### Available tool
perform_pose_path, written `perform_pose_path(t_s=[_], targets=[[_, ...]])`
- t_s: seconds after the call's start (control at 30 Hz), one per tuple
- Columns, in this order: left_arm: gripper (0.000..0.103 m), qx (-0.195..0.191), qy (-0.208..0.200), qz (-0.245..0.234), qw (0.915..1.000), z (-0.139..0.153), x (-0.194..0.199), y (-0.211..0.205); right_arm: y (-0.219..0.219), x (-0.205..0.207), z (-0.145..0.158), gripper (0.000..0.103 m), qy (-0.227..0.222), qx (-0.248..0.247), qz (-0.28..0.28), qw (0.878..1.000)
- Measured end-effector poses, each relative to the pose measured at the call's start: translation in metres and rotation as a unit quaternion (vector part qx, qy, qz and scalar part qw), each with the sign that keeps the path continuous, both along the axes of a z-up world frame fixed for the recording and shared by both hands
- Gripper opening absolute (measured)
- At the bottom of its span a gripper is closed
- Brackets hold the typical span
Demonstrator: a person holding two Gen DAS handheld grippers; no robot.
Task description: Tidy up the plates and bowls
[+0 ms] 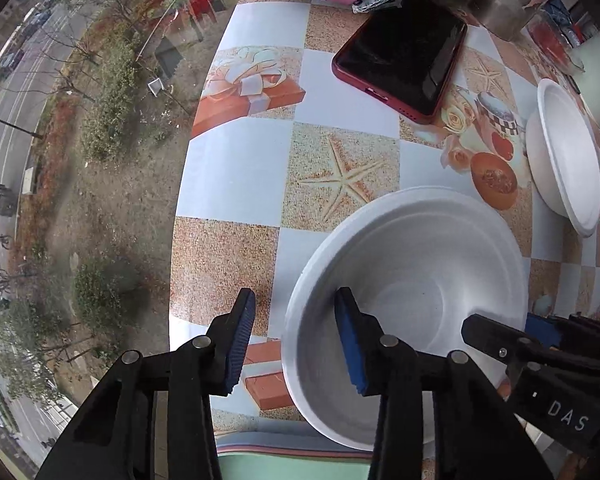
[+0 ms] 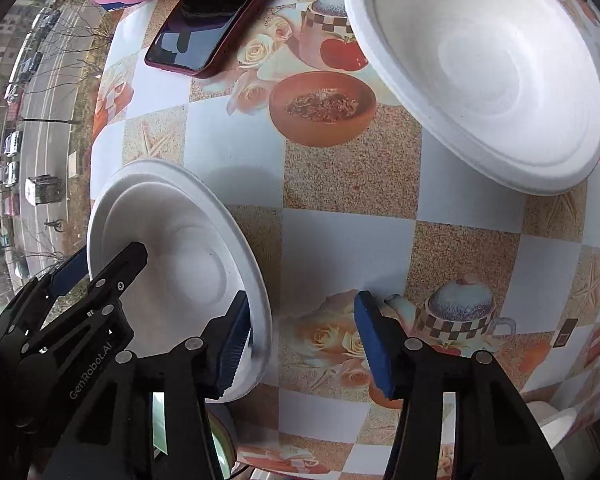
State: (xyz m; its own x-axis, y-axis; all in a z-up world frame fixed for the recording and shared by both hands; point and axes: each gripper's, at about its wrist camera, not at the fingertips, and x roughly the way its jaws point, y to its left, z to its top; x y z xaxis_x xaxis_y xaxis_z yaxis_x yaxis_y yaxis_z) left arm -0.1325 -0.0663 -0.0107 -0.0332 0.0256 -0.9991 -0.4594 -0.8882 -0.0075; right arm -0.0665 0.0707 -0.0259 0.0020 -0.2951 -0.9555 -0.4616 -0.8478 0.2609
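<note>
- Left wrist view is showing the left gripper (image 1: 296,336) pointing down over the near white bowl (image 1: 416,280), which is sitting on the patterned tablecloth (image 1: 240,176) close to the table's window-side edge.
- Its jaws are straddling the bowl's rim on that edge side, one pad inside the bowl, the other outside over the cloth; they are standing apart and not pressing on the rim.
- Right wrist view is showing the right gripper (image 2: 300,340) at the opposite rim of the same bowl (image 2: 172,248): one pad is sitting just inside the rim, possibly touching it, while the other is hanging well clear over the cloth, so its jaws are open too.
- The step in hand, as I am judging it, is taking hold of this bowl by both sides in order to stack it.
- To do it well, each pair of jaws should be sinking far enough for the pads to be covering the lip, then closing squarely; the wall looks thin, so a gentle, even pinch is advisable.
- Lifting level should be keeping it from twisting out of either grip.
- Bowls I am counting: two, the near one and a second white bowl (image 2: 480,76) lying farther off, near the red phone (image 1: 404,60).
- Phones: one. Plates: none that I can make out.
</note>
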Motion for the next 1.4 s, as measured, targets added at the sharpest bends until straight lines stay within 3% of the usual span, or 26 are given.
perform_pose_path(t_s=[0.03,0.07,0.1,0.2,0.57,0.9,1.4], targets=[[0.032,0.001,-0.001,-0.006,1.0000,0.000,0.001,0.002,0.000,0.000,-0.002,0.031,0.004,-0.019,-0.001,1.000],[0.028,-0.001,-0.002,-0.015,0.9999,0.002,0.003,0.005,-0.001,0.000,-0.003,0.028,0.003,-0.026,-0.001,1.000],[0.028,-0.003,-0.001,-0.024,0.9997,0.003,0.006,0.009,-0.001,0.000,-0.004,0.028,0.004,-0.027,0.000,1.000],[0.028,-0.008,-0.001,-0.048,0.9988,0.006,0.016,0.014,0.000,0.005,-0.003,0.013,0.002,-0.021,0.011,1.000],[0.028,-0.013,-0.011,-0.138,0.9903,0.009,0.094,0.041,0.032,0.092,-0.004,0.015,-0.025,-0.001,-0.013,1.000],[0.030,-0.037,-0.016,-0.168,0.9851,0.010,0.158,0.025,0.016,0.165,-0.011,0.019,-0.048,0.023,0.016,0.998],[0.033,-0.048,-0.037,-0.177,0.9824,0.005,0.177,0.011,0.003,0.222,-0.020,0.019,-0.060,0.008,0.056,0.997]])
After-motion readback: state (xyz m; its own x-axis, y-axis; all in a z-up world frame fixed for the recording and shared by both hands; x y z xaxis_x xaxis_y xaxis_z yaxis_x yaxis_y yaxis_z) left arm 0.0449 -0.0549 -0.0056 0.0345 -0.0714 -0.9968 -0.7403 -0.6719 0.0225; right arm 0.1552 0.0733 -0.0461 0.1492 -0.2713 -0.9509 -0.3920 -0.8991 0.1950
